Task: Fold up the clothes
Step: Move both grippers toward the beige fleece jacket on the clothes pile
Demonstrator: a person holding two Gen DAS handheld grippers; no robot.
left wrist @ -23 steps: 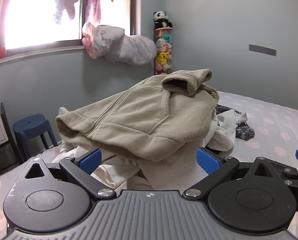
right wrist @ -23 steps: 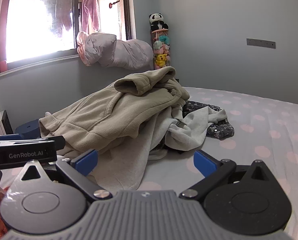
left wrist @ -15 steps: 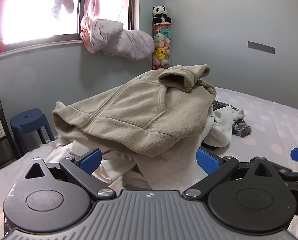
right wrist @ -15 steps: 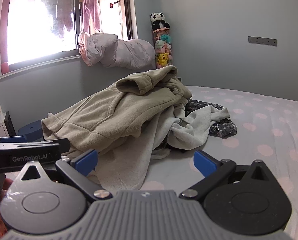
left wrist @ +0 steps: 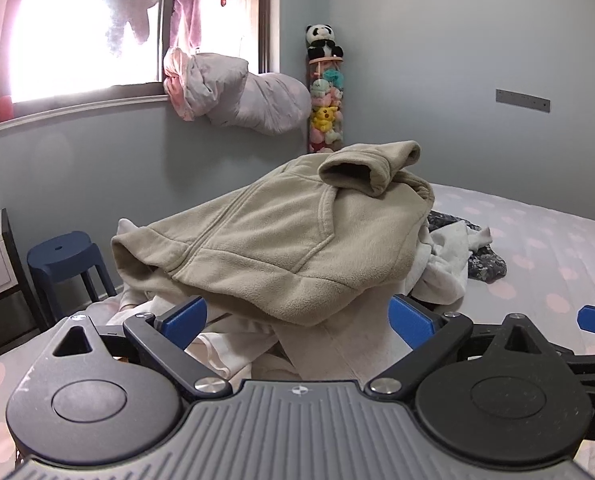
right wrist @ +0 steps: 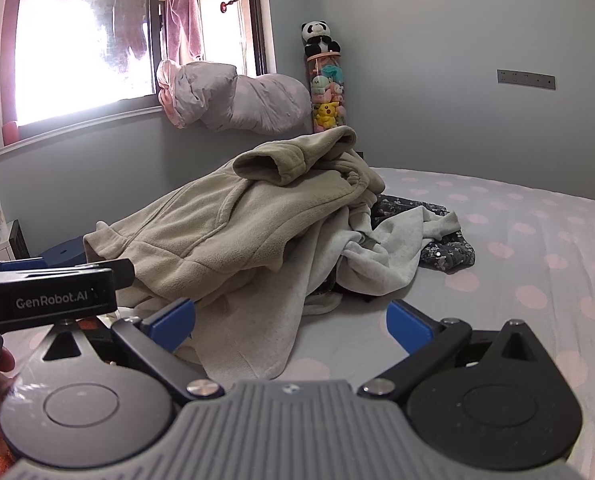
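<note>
Just ahead of open left claw (left wrist: 297, 316): jacket (left wrist: 281, 236)

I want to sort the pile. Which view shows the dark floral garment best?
The right wrist view: the dark floral garment lies exposed beside the light grey garment. In the left wrist view only a small patch peeks out.

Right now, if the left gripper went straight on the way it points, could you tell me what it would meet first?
Most likely the beige fleece atop the pile; its hem hangs ahead of the open left gripper, though depth is unclear.
</note>
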